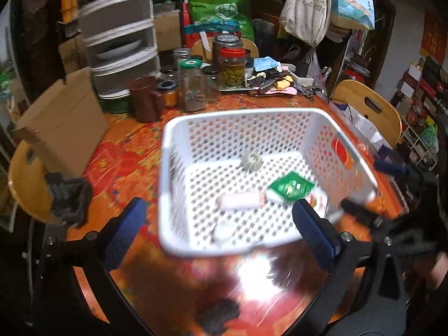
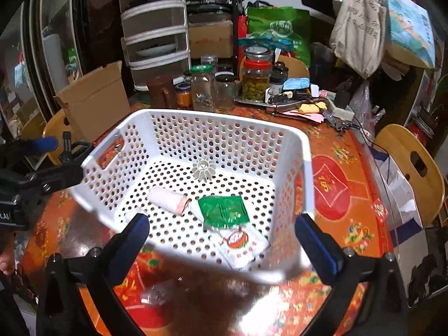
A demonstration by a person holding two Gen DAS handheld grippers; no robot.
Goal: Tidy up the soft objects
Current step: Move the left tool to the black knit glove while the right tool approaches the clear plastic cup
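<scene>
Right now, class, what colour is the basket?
White basket, dotted with round holes; clearest in the right wrist view.

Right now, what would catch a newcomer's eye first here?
The white perforated basket sits mid-table, holding a green packet, a pink-white roll and a shuttlecock. Beneath it glows the orange-red patterned tablecloth, with glass jars clustered behind.

white perforated plastic basket (image 2: 156, 128), shiny green foil packet (image 2: 224, 210), pale pink rolled cloth (image 2: 168, 200), orange-red floral tablecloth (image 2: 336, 173), blue-padded gripper fingers (image 2: 131, 240)
</scene>
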